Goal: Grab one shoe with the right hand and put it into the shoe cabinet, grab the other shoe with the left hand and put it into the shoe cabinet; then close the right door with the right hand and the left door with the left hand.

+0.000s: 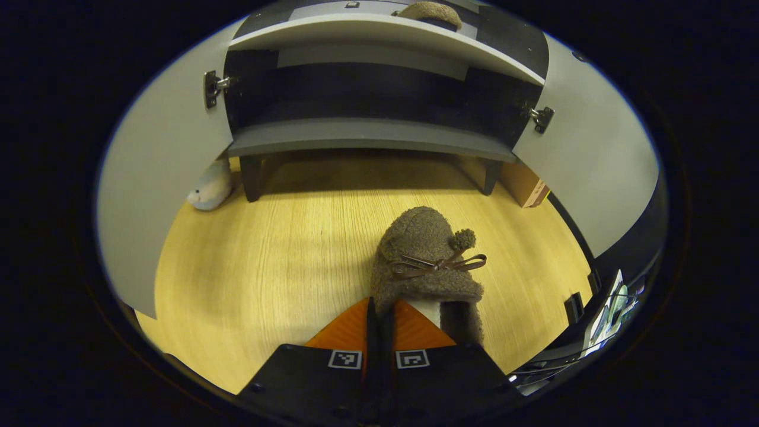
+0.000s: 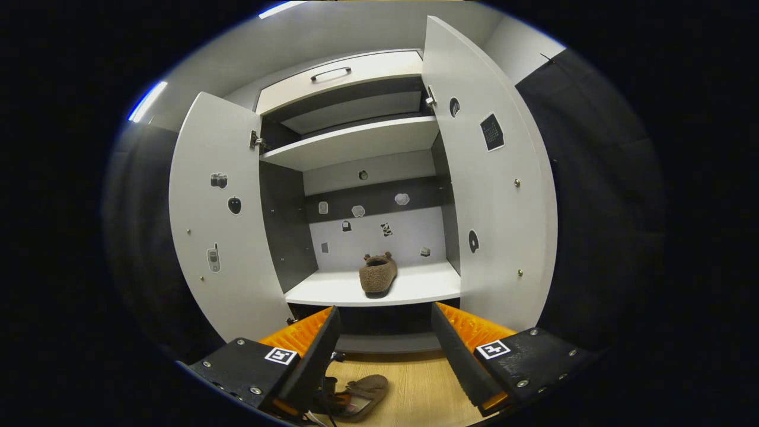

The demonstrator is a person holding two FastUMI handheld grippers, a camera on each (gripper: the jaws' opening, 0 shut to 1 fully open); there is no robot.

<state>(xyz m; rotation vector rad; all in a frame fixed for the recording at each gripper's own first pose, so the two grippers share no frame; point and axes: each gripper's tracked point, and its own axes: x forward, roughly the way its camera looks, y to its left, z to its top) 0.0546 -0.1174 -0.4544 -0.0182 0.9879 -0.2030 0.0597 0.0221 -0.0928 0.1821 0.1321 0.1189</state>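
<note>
Fuzzy fleece shoe [image 1: 424, 261] with glossy bow; matt wood-grain floor [image 1: 267, 267]; smooth matt cabinet [image 2: 356, 142].

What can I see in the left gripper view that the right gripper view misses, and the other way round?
Left gripper view: a plush toy and a cardboard box beside the cabinet's legs, and the left gripper shut on the floor slipper. Right gripper view: the drawer, door stickers and the open right gripper. Both: the open cabinet, the floor slipper, the shelf slipper and the wooden floor.
</note>
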